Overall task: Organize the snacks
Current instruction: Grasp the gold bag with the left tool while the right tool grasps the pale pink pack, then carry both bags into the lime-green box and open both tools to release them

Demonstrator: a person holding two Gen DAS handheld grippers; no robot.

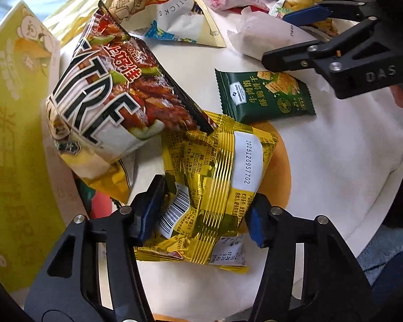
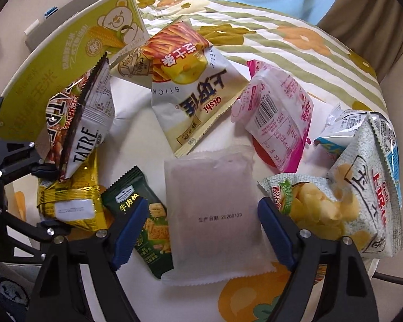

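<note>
Left gripper (image 1: 201,209) pinches the crinkled gold foil packet (image 1: 215,171) near its barcode end, while the right gripper (image 2: 198,225) stands spread astride the frosted white pouch (image 2: 215,209), pads not yet pressing it. Both lie on the floral bedspread (image 2: 295,43) among loose snacks. The foil grip looks shallow (foil is slippery), so the packet could slide out on lifting; the big Tatre bag (image 1: 107,102) leans on its far corner and may topple. Closing the right jaws might also snag the green cracker packet (image 2: 139,220) just beside the pouch. The pouch's long axis runs away from the gripper, printed date reading upright.
</note>
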